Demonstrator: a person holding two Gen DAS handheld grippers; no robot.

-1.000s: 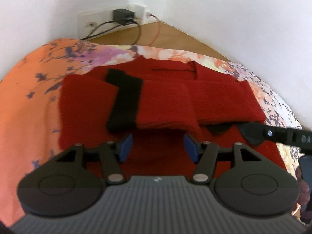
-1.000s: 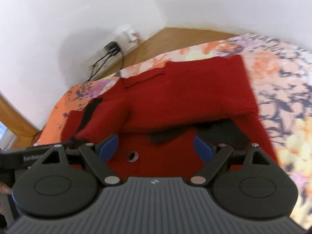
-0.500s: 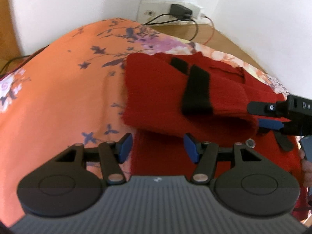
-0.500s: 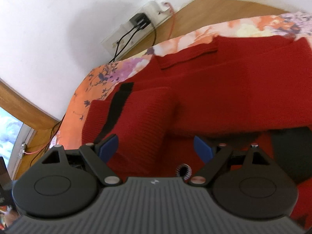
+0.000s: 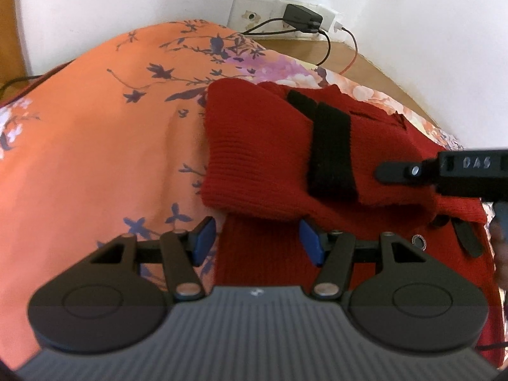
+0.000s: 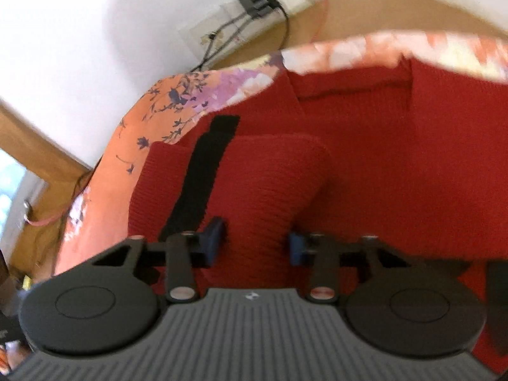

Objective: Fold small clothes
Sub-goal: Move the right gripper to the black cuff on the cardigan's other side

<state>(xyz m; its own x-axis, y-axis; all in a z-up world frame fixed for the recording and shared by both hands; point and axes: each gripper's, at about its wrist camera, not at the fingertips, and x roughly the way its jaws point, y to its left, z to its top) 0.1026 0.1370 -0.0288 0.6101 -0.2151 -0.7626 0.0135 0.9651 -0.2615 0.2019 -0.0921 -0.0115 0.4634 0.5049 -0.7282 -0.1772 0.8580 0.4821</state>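
A red knit sweater lies on the bedspread, its sleeves folded across the body; one sleeve has a black band. My left gripper stands open low over the sweater's left edge, with the hem edge between its blue pads but nothing pinched. In the right wrist view, my right gripper has its jaws closing on the folded sleeve, beside the black band. Red fabric bunches between its pads. One of its fingers reaches in from the right in the left wrist view.
An orange floral bedspread covers the bed. Behind it is a strip of wooden floor and a white wall with a socket and black charger with cables. A small silver ring button sits on the sweater.
Both grippers have moved left along the sweater. The left now sits at its left edge. The right has come over the banded sleeve and its jaws have narrowed onto it.
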